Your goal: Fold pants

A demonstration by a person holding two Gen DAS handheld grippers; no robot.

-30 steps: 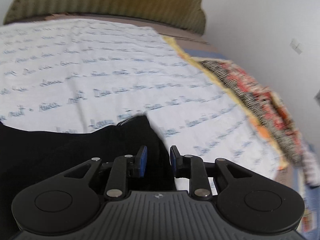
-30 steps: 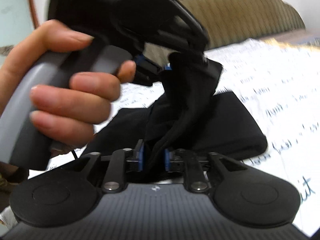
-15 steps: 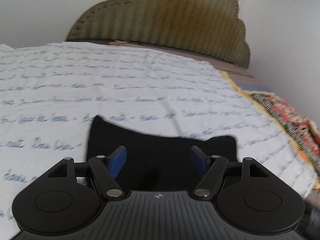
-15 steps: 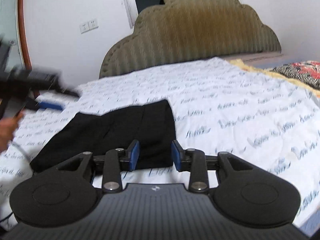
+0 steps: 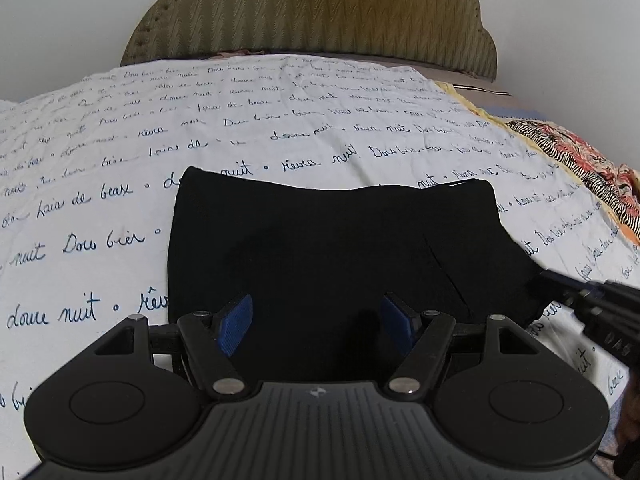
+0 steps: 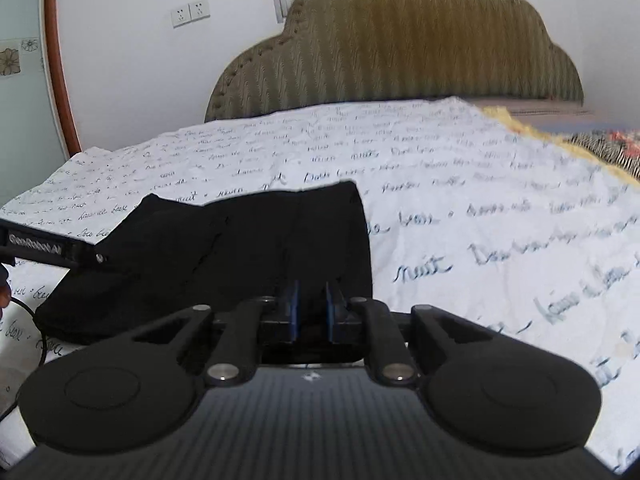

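The black pants lie folded into a compact rectangle on the white bedsheet with blue script. My left gripper hovers over the near edge of the pants, its blue pads wide apart and empty. In the right wrist view the pants lie left of centre. My right gripper sits at their near right edge with its jaws narrowed to a small gap; no cloth shows between them. The right gripper's tip shows at the pants' right edge in the left wrist view.
An olive padded headboard stands at the far end of the bed. A patterned red, black and white blanket lies along the right side. The left gripper's body reaches in from the left. A wall socket is on the wall.
Both grippers have let go of the pants, which dropped from being held up to lying folded flat. The left jaws opened wide. The right jaws then narrowed and moved close to the pants' edge.
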